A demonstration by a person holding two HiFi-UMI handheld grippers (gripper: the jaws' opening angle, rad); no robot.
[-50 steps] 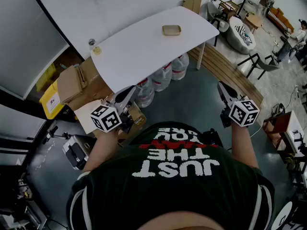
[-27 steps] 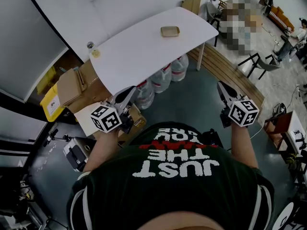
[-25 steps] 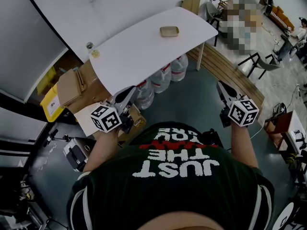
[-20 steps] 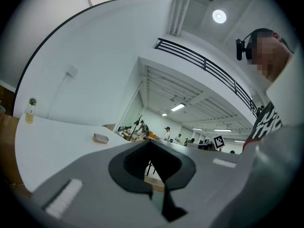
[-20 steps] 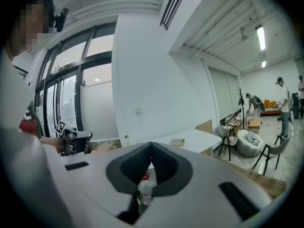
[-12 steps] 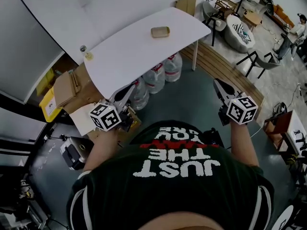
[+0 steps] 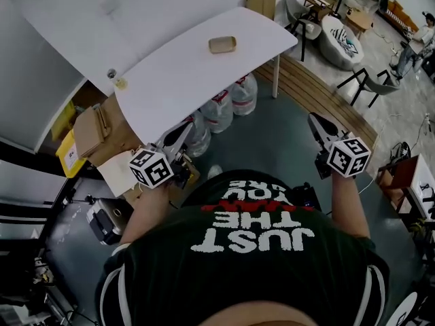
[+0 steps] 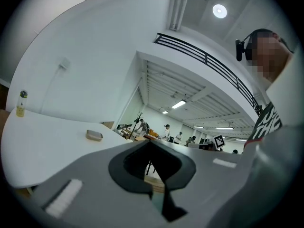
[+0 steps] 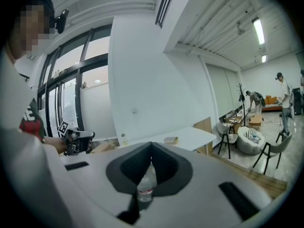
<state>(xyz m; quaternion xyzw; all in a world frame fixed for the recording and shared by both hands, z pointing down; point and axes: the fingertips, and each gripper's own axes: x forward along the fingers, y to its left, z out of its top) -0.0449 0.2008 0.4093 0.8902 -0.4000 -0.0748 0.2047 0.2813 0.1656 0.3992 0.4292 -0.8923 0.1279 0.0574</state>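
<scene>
While the forearms extend forward from the torso, left tongs and right tongs are closed on nothing.
Water bottles stand under the white surface, just ahead of the left tongs.

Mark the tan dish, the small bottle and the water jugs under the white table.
tan dish (image 7: 222, 44), head view, middle of its top
small bottle (image 7: 117, 80), head view, its yellowish body
water jugs (image 7: 243, 94), head view, body of the rightmost jug

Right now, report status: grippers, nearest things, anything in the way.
Jaws shut, empty, mid-air: left gripper, right gripper. Nearest: water jugs under white table; tan tray on top. In the way: cardboard boxes by left gripper.
</scene>
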